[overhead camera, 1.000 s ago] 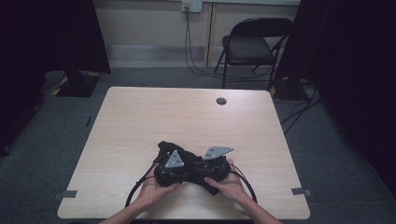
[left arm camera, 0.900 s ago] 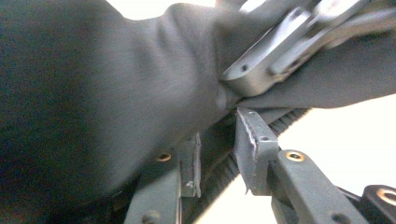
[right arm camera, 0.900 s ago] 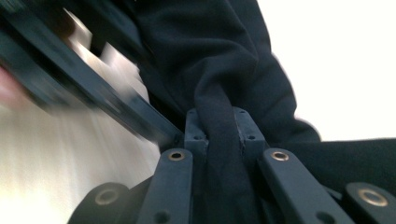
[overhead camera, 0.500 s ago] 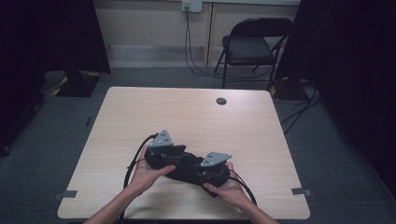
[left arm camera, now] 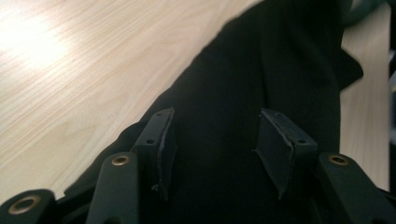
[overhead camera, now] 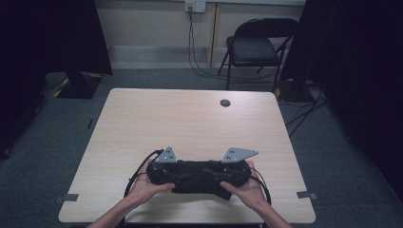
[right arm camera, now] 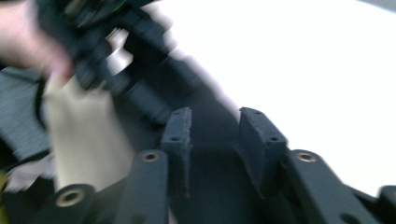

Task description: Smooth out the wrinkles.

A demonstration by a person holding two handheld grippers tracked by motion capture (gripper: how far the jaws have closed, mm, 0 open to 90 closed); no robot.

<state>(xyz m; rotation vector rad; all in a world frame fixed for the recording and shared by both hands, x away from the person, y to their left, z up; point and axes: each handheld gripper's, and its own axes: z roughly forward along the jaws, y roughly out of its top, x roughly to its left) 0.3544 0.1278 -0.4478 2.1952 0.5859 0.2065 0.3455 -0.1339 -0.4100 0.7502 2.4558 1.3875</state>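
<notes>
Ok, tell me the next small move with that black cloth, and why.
Probably lower both grippers and close on the cloth: the left gripper and right gripper both hang over it, near the table edge, jaws apart, having just been opening, gripping nothing.

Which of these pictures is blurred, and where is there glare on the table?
High view: dim but sharp, dark at both sides. Left gripper view: sharp, with a bright glare patch on the table at upper left; the black cloth shows little detail. Right gripper view: smeared by motion, the table washed out to white, the other gripper blurred.

Both grippers (overhead camera: 197,173) facing, jaws parted
</notes>
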